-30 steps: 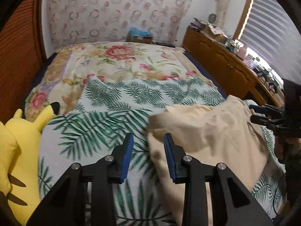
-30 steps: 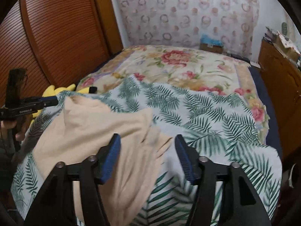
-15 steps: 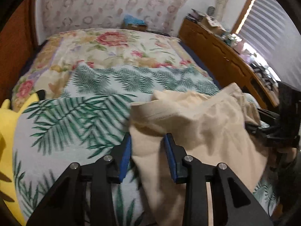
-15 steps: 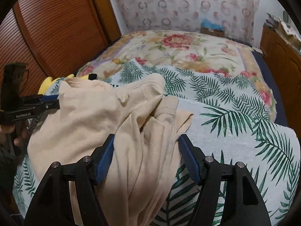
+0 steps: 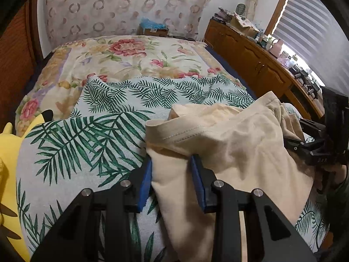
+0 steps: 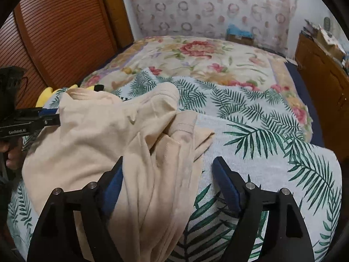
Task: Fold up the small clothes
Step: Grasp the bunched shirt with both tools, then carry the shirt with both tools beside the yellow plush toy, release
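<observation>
A beige garment (image 5: 240, 144) lies crumpled on the palm-leaf blanket (image 5: 87, 142), its stitched hem turned up at the left. My left gripper (image 5: 171, 163) straddles the garment's left edge: cloth fills the gap between its blue pads, which stand as far apart as when nothing was between them. In the right wrist view the garment (image 6: 98, 135) bunches between the jaws of my right gripper (image 6: 168, 163), which are opening; cloth rests against the left pad and the right pad is free over the blanket. Each gripper shows at the other view's side: the right gripper (image 5: 292, 135), the left gripper (image 6: 50, 118).
A yellow plush toy (image 5: 8, 152) lies at the bed's left edge. A floral quilt (image 5: 122, 54) covers the far half of the bed. A cluttered wooden dresser (image 5: 250, 59) runs along the right, a louvred wooden door (image 6: 54, 32) along the left.
Both grippers have come down onto the garment. The left one now has the cloth's edge between its pads, where the gap was empty. The right jaws have spread wider.
</observation>
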`<state>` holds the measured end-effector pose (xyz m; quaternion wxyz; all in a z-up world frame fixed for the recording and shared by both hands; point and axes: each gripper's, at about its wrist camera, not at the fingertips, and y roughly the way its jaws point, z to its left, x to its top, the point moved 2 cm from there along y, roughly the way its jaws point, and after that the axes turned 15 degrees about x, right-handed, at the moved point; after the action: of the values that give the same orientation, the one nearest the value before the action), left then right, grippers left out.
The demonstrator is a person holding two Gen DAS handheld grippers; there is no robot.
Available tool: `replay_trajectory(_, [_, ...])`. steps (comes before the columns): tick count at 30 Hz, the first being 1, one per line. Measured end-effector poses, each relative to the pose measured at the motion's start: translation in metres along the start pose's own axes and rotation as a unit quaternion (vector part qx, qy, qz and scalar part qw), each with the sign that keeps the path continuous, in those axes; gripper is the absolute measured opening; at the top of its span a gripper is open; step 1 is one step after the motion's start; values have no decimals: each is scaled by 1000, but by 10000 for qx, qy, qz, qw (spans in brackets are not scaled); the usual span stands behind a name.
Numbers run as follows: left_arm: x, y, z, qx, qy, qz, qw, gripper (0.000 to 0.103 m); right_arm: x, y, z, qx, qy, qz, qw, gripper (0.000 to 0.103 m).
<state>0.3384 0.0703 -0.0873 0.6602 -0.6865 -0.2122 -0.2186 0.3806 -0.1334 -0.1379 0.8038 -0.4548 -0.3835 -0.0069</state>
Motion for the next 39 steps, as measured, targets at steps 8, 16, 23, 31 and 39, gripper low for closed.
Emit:
replay_trajectory(8, [-5, -23, -3, -412, -97, -351, 9985, 6, 3, 5, 21, 704, -283, 26, 9971, 21])
replay_trajectory(16, [-22, -103, 30, -266, -691, -1249, 9894, 6, 23, -29, 50, 927, -800, -614, 9906, 15])
replay_trajectory(23, [-65, -139, 97, 437, -1564, -1648, 9729, 6, 79, -15, 116, 1170, -1823, -628, 9742, 14])
replay_trajectory(31, [-124, -140, 159, 1141, -2555, -1587, 9468, 6, 138, 84, 224, 1372, -3099, 49, 9408, 14])
replay_trajectory(39, [-156, -118, 178, 1628, -3028, -1274, 9304, 7, 165, 165, 303, 1460, -3703, 321, 9168, 14])
